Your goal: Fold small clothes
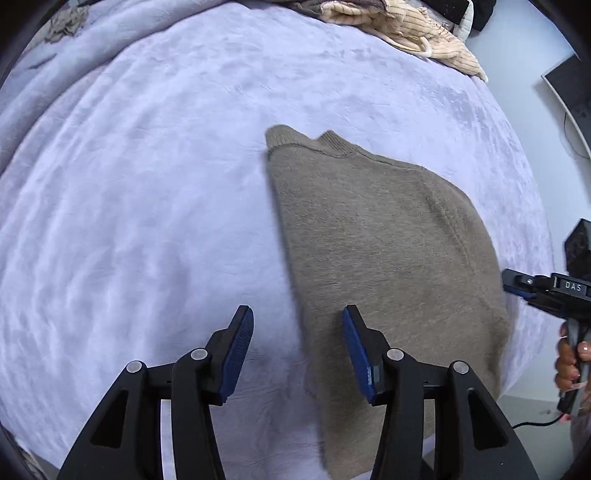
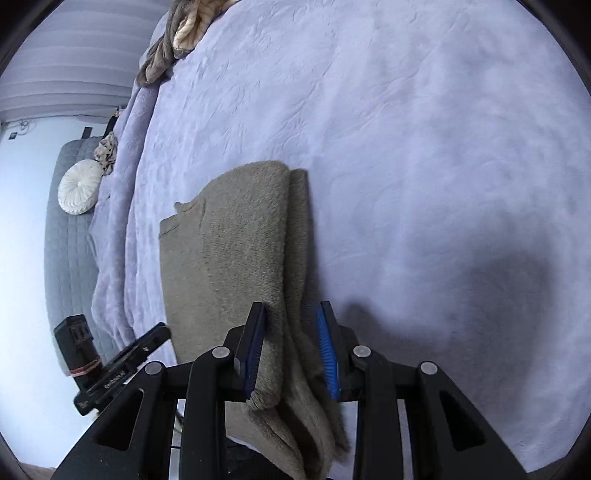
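A taupe knit sweater [image 1: 384, 251] lies folded lengthwise on a lilac plush blanket [image 1: 147, 206], collar at the far end. My left gripper [image 1: 297, 334] is open and empty, hovering above the sweater's left edge near its hem. In the right wrist view the sweater [image 2: 236, 258] shows stacked folded layers. My right gripper [image 2: 291, 332] is open, with its fingers astride the sweater's right folded edge near the hem. The fabric sits between them, not pinched. The right gripper also shows at the right edge of the left wrist view [image 1: 546, 291].
A heap of cream and brown clothes [image 1: 402, 29] lies at the blanket's far edge. A small crumpled garment [image 1: 66, 26] sits far left. In the right wrist view a round white cushion [image 2: 79, 192] rests on a grey quilted seat [image 2: 66, 258]. The bed edge runs just behind the sweater's hem.
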Motion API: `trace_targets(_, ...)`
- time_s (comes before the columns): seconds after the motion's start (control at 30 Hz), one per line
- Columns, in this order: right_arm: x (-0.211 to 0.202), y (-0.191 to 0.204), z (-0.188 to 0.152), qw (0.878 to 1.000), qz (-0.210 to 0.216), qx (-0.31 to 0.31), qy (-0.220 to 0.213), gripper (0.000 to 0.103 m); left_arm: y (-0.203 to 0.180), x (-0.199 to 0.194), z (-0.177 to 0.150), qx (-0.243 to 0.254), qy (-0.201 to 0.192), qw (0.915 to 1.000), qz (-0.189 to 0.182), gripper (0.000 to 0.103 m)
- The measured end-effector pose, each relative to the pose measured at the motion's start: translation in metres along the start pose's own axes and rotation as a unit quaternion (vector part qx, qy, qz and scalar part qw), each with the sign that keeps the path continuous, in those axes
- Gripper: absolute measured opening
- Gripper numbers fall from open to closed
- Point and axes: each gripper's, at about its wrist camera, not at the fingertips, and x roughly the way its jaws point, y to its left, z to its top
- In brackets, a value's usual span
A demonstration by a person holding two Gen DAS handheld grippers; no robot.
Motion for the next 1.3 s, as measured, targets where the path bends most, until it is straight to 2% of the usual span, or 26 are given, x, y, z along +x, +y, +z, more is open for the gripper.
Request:
trace_targets(0.03,-0.008,0.003,-0.002,1.0,-0.013,-0.008,-0.008,0.014,0.004,-0.006,-0.005,0.0,-0.002,1.0,-0.004,0.052)
trace_targets(0.1,-0.023,0.008,-0.011,1.0,0.008,-0.023,-0.019,0.008,0.001,-0.014,-0.009,0.0,-0.006,0.9998,-0.017,0.052)
trace_targets(0.17,-0.034,0.022,-0.021,0.998,0.03,-0.057,-0.023,0.008,-0.003,-0.021,-0.015,0.01,-0.011,0.9995,-0.029,0.052)
trace_targets(0.27,-0.033,0.057,-0.045,0.992,0.034,-0.12,-0.006,0.008,-0.018,-0.026,-0.027,0.027,-0.013,0.9982,-0.051,0.052)
trace_targets(0.37,-0.012,0.074,-0.062,0.986,-0.013,-0.168,0.011,0.008,-0.041,-0.004,-0.03,0.032,0.008,0.9976,-0.061,0.052)
trace_targets(0.47,0.016,0.064,-0.071,0.978,-0.086,-0.186,0.029,0.005,-0.052,0.013,-0.044,0.047,0.001,0.9982,-0.036,0.052)
trace_targets(0.5,0.027,0.056,-0.073,0.976,-0.104,-0.186,0.036,0.0,-0.053,0.015,-0.047,0.054,-0.001,0.998,-0.032,0.052)
trace_targets(0.53,0.035,0.047,-0.074,0.976,-0.111,-0.184,0.041,0.0,-0.054,0.018,-0.049,0.058,-0.003,0.9978,-0.032,0.052)
trace_targets(0.63,0.049,0.028,-0.077,0.98,-0.101,-0.166,0.042,0.0,-0.057,0.02,-0.051,0.067,-0.004,0.9973,-0.029,0.052)
trace_targets(0.93,0.029,0.025,-0.091,0.986,-0.102,-0.117,0.053,0.0,-0.049,0.014,-0.053,0.047,0.03,0.9984,-0.01,0.052)
trace_targets(1.07,0.032,0.024,-0.1,0.984,-0.124,-0.104,0.071,0.0,-0.045,0.014,-0.065,0.041,0.06,0.9973,-0.007,0.052)
trace_targets(1.3,0.017,0.023,-0.124,0.981,-0.147,-0.105,0.064,0.003,-0.048,-0.002,-0.078,0.046,0.075,0.9961,-0.001,0.052)
